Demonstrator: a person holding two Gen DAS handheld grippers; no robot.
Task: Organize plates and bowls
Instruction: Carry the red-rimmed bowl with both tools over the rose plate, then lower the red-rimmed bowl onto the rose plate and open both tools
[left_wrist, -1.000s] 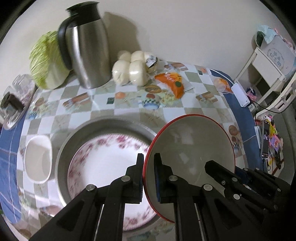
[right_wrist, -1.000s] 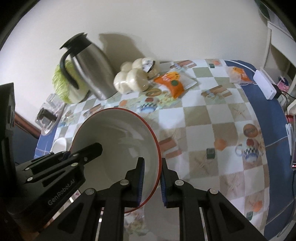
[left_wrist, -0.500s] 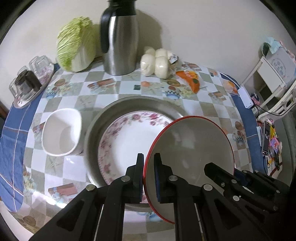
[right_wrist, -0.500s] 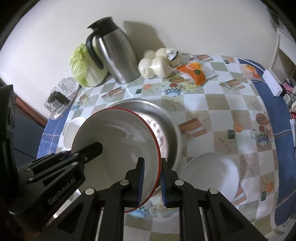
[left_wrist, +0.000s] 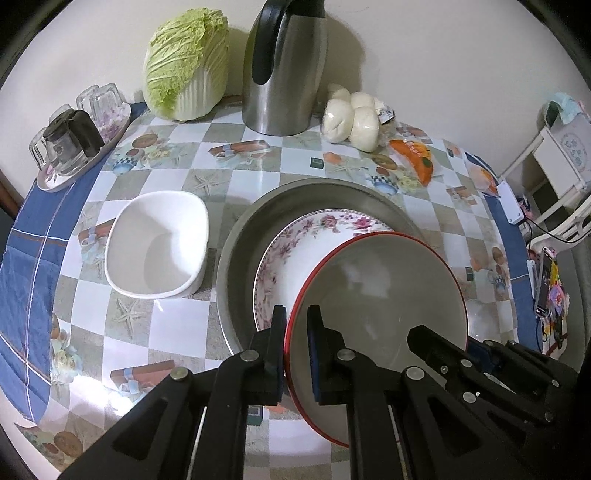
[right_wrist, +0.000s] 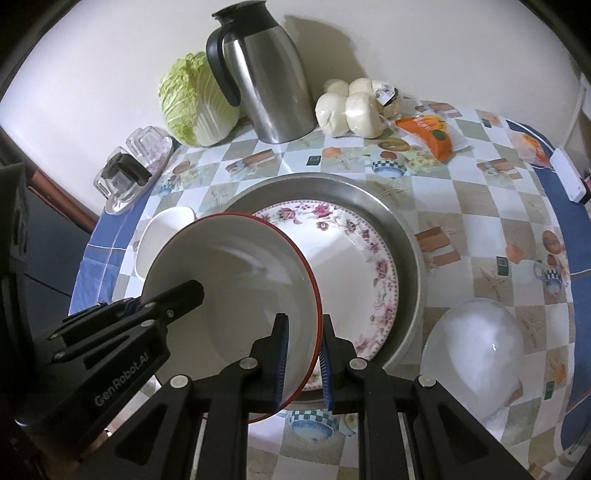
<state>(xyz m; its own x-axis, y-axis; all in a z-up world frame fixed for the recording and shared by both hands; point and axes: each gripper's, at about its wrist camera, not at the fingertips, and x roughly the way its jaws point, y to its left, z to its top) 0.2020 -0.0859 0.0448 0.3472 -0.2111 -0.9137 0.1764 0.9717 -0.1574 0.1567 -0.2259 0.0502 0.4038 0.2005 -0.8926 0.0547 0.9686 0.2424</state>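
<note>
Two grippers, the left gripper (left_wrist: 295, 350) and right gripper (right_wrist: 301, 354), are each clamping opposite edges of a red-rimmed bowl (right_wrist: 229, 288), sharing its weight while hovering it over the flowered plate (right_wrist: 347, 251) lying in the steel tray (right_wrist: 402, 229), likely for stacking there.

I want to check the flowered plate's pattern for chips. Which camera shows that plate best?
The right wrist view: the flowered plate shows its far and right rim inside the metal basin. The left wrist view shows only its far-left part; the red-rimmed bowl hides the rest.
</note>
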